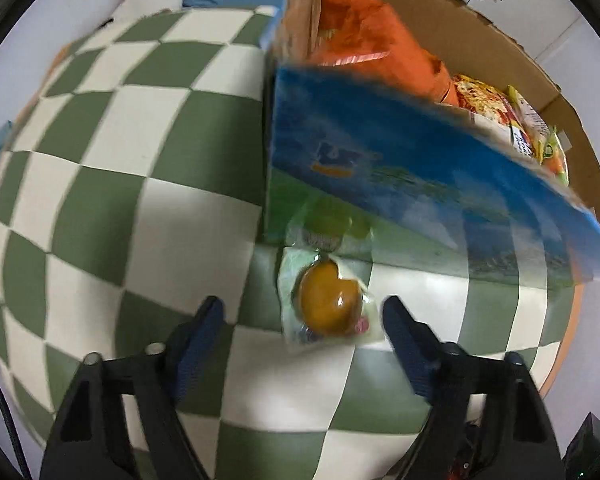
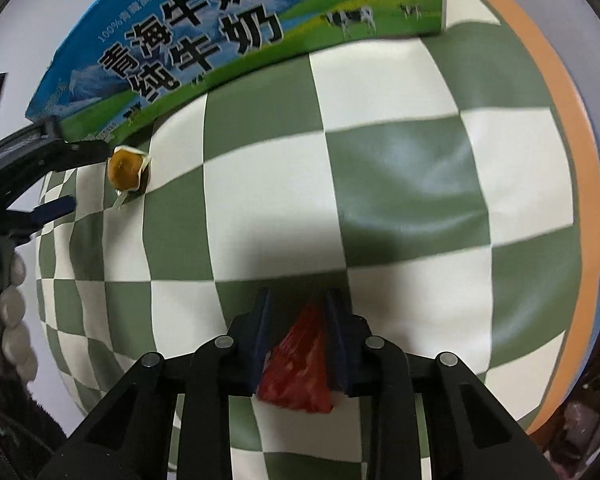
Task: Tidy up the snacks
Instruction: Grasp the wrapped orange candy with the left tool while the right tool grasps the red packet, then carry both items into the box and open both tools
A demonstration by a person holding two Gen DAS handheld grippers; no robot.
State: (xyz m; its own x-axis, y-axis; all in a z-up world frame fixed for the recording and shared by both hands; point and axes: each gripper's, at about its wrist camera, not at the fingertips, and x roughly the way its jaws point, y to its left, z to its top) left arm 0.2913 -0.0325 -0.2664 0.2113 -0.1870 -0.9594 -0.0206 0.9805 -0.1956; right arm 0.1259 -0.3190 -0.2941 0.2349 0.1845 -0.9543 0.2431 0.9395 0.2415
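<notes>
1. Red snack packet (image 2: 298, 364) sits pinched between the fingers of my right gripper (image 2: 298, 312), jaws closed tight on it, lifted above the checkered cloth (image 2: 400, 184).
2. Left gripper (image 1: 304, 312) spread wide, holding nothing; a clear-wrapped brown snack (image 1: 328, 306) lies on the cloth between its fingertips, nearer the right finger, contact unclear.
3. Same brown snack lies just beside the blue-and-green milk carton box (image 1: 380, 160), at its base.
4. Box stands open; an orange bag (image 1: 364, 36) and yellow noodle packets (image 1: 496, 108) lie inside.
5. Box flap overhangs the wrapped snack from behind.
6. Orange-rimmed table edge (image 2: 572, 120) runs along the right.
</notes>
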